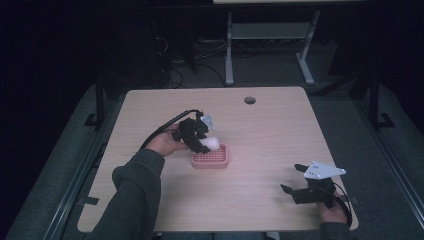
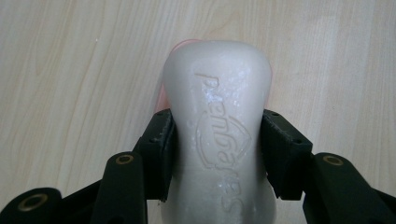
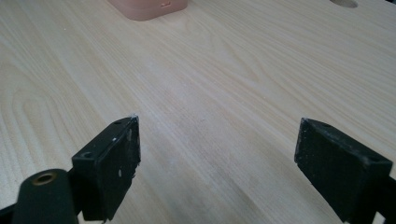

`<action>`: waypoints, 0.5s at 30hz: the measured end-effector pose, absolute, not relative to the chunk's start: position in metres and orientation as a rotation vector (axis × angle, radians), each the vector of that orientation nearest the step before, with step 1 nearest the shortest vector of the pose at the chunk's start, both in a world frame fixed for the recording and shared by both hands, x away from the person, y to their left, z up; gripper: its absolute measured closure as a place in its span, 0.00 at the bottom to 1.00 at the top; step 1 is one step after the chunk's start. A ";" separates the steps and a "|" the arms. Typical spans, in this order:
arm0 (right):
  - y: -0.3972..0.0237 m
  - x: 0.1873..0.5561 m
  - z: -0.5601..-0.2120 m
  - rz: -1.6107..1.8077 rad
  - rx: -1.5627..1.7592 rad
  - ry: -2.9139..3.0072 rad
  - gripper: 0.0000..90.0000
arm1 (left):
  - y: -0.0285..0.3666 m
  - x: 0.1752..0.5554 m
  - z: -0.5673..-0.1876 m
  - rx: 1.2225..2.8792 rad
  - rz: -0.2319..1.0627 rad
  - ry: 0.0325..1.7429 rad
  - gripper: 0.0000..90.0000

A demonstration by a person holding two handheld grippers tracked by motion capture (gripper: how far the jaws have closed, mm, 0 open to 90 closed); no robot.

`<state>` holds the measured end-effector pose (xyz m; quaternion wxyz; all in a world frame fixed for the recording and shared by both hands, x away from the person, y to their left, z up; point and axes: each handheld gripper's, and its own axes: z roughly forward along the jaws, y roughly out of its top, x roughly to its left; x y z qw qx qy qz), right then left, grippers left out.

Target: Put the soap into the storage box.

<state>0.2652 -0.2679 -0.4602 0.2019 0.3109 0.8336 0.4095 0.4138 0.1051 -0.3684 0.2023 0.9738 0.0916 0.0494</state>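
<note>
A white bar of soap (image 2: 217, 130) with raised lettering is clamped between the two black jaws of my left gripper (image 2: 217, 156). From above, the left gripper (image 1: 202, 140) holds the soap (image 1: 213, 143) just over the left part of a pink soap dish (image 1: 215, 161) near the table's middle. A thin pink edge of the dish (image 2: 163, 93) peeks out behind the soap. My right gripper (image 1: 292, 177) rests low at the table's front right, jaws wide apart with bare wood between them (image 3: 217, 154). The dish's near corner (image 3: 149, 8) lies far ahead of it.
The light wooden table (image 1: 270, 135) has a round cable hole (image 1: 249, 100) near its far edge. Beyond the table stand the legs of another desk (image 1: 229, 50) on a dark floor, with cables lying there.
</note>
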 end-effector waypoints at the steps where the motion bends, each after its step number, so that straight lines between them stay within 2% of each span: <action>1: -0.268 0.265 -0.460 1.144 0.868 2.327 0.15 | 0.104 0.414 -0.369 2.719 0.132 0.253 0.55; 15: -0.269 0.265 -0.460 1.150 0.867 2.323 0.15 | 0.097 0.420 -0.378 2.731 0.110 0.255 0.55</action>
